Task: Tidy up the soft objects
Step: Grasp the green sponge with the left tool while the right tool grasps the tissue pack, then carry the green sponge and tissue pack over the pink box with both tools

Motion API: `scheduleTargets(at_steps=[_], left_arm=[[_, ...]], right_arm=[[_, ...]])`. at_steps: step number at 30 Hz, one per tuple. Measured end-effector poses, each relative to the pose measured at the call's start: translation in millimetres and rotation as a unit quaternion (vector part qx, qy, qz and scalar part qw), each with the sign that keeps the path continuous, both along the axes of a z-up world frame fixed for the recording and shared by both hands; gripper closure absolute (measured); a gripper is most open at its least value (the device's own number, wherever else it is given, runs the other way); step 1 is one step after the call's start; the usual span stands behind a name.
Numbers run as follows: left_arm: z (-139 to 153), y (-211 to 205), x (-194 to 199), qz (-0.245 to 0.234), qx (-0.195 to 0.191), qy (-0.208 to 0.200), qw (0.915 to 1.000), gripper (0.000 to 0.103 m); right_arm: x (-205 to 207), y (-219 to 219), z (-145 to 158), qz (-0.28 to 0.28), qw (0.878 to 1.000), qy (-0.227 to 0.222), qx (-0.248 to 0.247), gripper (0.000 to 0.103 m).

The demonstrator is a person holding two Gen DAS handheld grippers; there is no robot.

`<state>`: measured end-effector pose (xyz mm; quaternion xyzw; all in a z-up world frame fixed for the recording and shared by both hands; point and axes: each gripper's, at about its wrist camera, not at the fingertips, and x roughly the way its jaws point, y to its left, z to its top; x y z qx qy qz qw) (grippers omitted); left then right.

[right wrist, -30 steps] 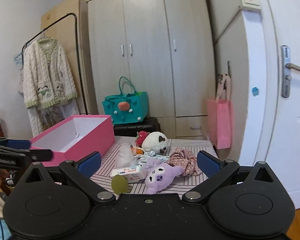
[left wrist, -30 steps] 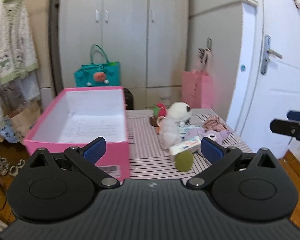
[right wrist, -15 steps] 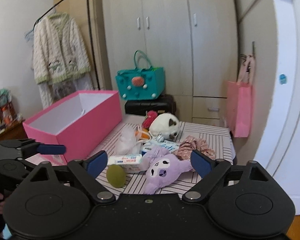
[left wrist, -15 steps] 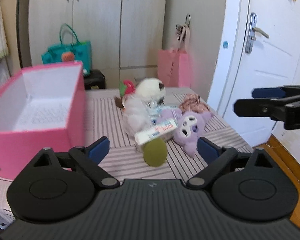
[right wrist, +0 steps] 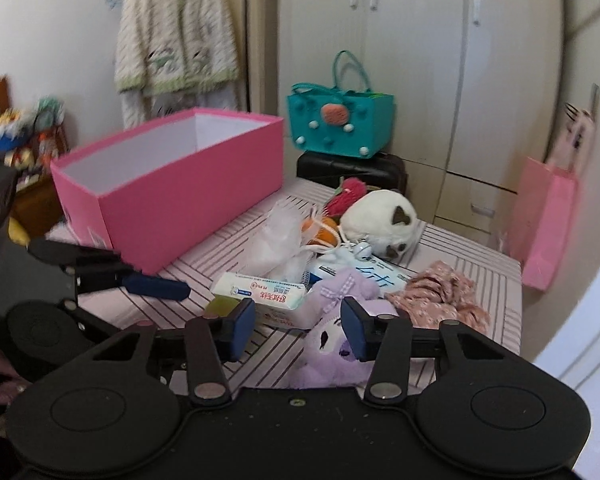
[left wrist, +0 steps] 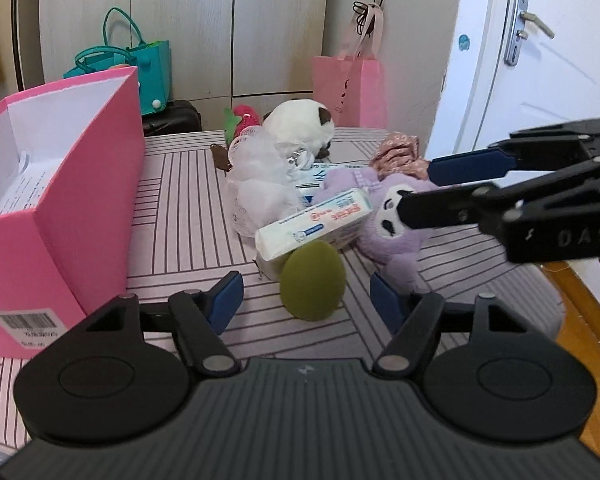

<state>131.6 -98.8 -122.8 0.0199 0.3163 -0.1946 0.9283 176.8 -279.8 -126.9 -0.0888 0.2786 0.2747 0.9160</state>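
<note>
**Both tongs closing in, nothing boxed yet**

The open pink cardboard box (left wrist: 80,208) stands on the left of the striped bench (left wrist: 188,216), and as far as I can see inside it holds only a sheet of paper; its near corner is hidden from me, so I may be missing something. All the soft things still lie in a heap to its right, so the sorting has hardly begun.

My left tongs (left wrist: 306,294) are half spread and closing, with the olive-green round sponge (left wrist: 313,280) sitting between the blue pads, not yet pinched. Just beyond it lies the white soft pack of wipes with red print (left wrist: 314,226), leaning on the sponge.

My right tongs (right wrist: 298,330) are also half spread and closing, empty. The purple plush doll with a white face (right wrist: 340,340) lies right under and between their tips, apparently untouched.

Farther off in the heap are the white mesh bath puff (left wrist: 260,184), the round white plush with brown patches (right wrist: 384,218), the red strawberry plush (right wrist: 348,192) and the pink floral fabric scrunchie (right wrist: 440,294). All of these are left to move.
</note>
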Motion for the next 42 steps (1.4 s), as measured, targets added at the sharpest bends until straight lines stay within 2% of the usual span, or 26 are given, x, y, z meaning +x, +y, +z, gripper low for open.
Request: scheduleTargets(at_steps=[7,9,12,15,19,22,23,30,35,40,42], left_arm=[[-5,-2,6,-0.028,-0.008,0.018,0.9994,0.053],[-7,-3,8,-0.030,-0.009,0.023,0.9993,0.054],[-10,-3,9,-0.026,-0.005,0.021,0.9994,0.054],[-12,-3,12,-0.022,-0.011,0.027,0.9993,0.054],[-13,-1,12,-0.015,-0.019,0.017,0.9996,0.055],[-12,0,12,-0.018,-0.020,0.013,0.9996,0.066],[-12,0,12,-0.019,-0.019,0.013,0.9995,0.066],[-15,6,16,-0.022,-0.036,0.017,0.9990,0.066],[-20,5,19,-0.020,-0.030,0.020,0.9991,0.065],[-19,10,18,-0.025,-0.044,0.022,0.9985,0.067],[-18,13,16,-0.033,-0.056,0.026,0.9976,0.067]], right_arm=[[20,19,-10,0.074,0.995,-0.029,-0.065,0.050],[26,22,-13,0.098,0.991,-0.039,-0.078,0.049],[33,23,-20,0.136,0.985,-0.067,-0.086,0.042],[41,27,-22,0.151,0.983,-0.052,-0.090,0.044],[45,22,-17,0.165,0.984,-0.016,-0.061,0.069],[43,23,-16,0.178,0.982,0.002,-0.068,0.079],[43,24,-16,0.180,0.981,0.004,-0.071,0.081],[58,29,-14,0.182,0.979,0.052,-0.072,0.077],[77,23,-18,0.166,0.981,0.099,-0.025,0.076],[81,14,-21,0.140,0.981,0.131,0.011,0.081],[76,13,-21,0.130,0.983,0.130,0.013,0.081]])
